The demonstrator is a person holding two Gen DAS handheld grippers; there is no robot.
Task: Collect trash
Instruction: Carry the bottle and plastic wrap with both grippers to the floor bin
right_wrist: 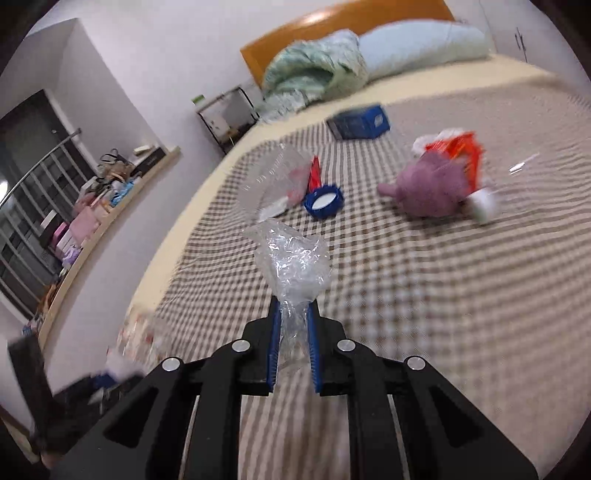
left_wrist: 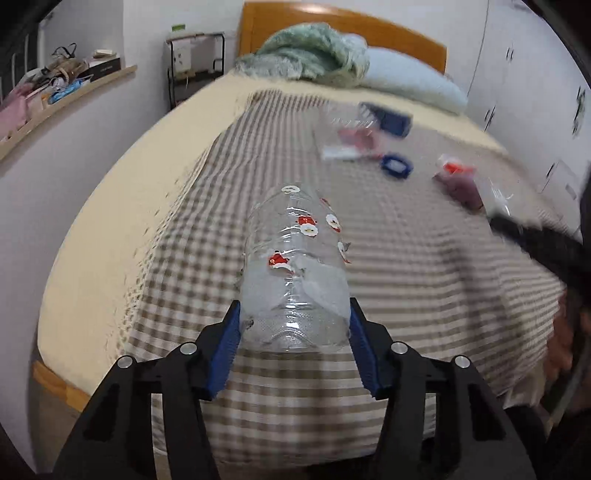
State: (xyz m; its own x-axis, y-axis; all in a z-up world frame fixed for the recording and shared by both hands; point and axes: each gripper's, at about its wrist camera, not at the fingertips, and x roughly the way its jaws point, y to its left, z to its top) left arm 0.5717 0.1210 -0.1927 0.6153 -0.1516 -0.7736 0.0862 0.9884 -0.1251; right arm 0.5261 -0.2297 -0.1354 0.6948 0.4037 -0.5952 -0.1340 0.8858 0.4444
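A: Bedroom. Bed (left_wrist: 122, 206) with a checked cover, wooden headboard (left_wrist: 399, 33), pillow (left_wrist: 410, 74) far end. Left wrist view first?

B: Yes. Left tongs (left_wrist: 293, 325) pinching a clear plastic bottle (left_wrist: 295, 266) across its lower body, both blue pads on its sides. Bottle sticks straight out ahead of the tongs, clear of the cover. Looks picked up as trash.

A: Beyond it?

B: Blurred litter further ahead and to the right: blue box (left_wrist: 388, 118), blue lid (left_wrist: 396, 166), a purple-and-red wrapper bundle (left_wrist: 458, 181). Dark shape at right edge is probably the other tool, can't tell.

A: Right wrist view.

B: Right tongs (right_wrist: 293, 332) pressed nearly together on a crumpled clear plastic bag (right_wrist: 291, 266), neck of it squeezed between the pads, bulk bunched ahead of the tips. Thin film, so a tight pinch makes sense.

A: Remaining?

B: Ahead of those tongs: clear cup-like plastic (right_wrist: 273, 177), blue lid (right_wrist: 324, 201), blue box (right_wrist: 360, 122); purple-and-red bundle (right_wrist: 436, 184) ahead-right. No bin visible. Judgement: both tongs loaded, several pieces left.
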